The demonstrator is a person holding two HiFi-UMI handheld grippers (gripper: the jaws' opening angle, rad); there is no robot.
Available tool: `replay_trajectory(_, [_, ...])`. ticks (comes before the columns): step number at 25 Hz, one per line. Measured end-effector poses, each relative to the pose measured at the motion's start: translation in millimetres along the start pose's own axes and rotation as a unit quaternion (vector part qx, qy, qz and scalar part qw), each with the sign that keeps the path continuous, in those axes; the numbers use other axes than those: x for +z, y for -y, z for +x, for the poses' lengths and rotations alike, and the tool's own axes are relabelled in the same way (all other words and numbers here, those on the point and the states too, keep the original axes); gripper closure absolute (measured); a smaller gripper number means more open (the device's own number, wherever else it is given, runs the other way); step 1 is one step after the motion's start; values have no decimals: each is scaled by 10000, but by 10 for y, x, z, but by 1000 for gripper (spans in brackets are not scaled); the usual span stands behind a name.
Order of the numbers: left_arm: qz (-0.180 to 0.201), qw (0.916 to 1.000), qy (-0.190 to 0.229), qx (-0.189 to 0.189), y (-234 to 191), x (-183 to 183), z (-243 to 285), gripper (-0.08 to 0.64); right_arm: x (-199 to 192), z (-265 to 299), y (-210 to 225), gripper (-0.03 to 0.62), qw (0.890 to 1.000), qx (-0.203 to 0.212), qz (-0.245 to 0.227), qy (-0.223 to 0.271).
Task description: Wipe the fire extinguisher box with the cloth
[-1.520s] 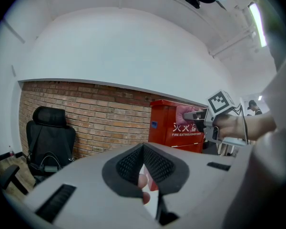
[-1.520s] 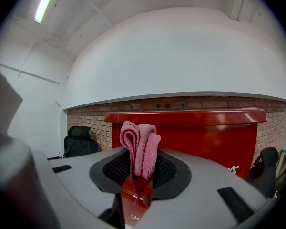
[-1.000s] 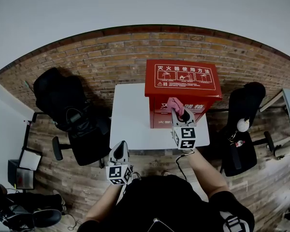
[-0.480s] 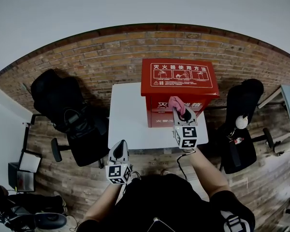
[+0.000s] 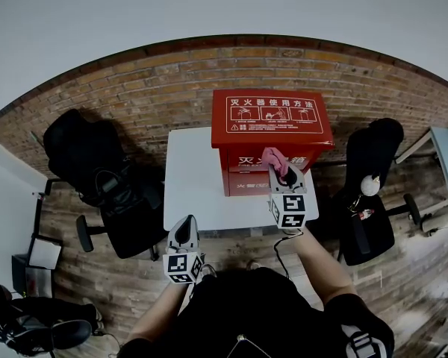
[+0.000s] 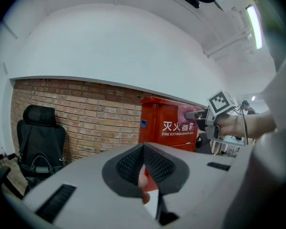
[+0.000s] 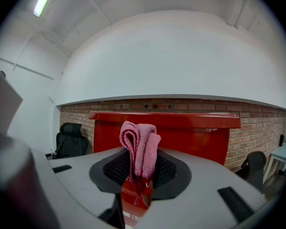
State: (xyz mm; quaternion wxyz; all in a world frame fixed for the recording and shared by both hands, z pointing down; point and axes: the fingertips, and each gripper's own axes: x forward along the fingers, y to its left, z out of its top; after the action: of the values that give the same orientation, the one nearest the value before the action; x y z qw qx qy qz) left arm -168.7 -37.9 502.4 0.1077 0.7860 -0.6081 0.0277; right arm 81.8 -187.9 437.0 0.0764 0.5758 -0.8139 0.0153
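Your right gripper (image 5: pixel 278 171) sits just right of centre in the head view. Its jaws are closed on the pink cloth (image 7: pixel 142 147). In the right gripper view the cloth stands up folded from between the pads, and a thin strand hangs down below them.

The red box (image 5: pixel 272 136) stands on the far right part of the white table (image 5: pixel 194 189), above centre in the head view, with its lid down. You are holding the cloth at the top of the box's front face, just under the lid edge and over the white lettering. In the left gripper view, at right of centre, the cloth appears to touch that face near the end of the lettering.

Your left gripper (image 6: pixel 144 149) is low and left of centre in the head view, near the table's front edge and well apart from the box. Its jaws are drawn together with only a sliver between the pads, and they hold nothing. It points toward the box and your other hand.

A black chair (image 5: pixel 97 170) stands at the left of the head view and another chair (image 5: pixel 373 185) at the right, beside the table. The brick wall (image 5: pixel 134 88) curves across the top, behind the box.
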Motion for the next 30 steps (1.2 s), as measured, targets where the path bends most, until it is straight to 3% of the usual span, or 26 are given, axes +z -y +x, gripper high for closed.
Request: replay_trajectory(30, [-18,9999,-52,-123,3,-14,94,541,-29,-120,338,481,9992,-401,-55,-12])
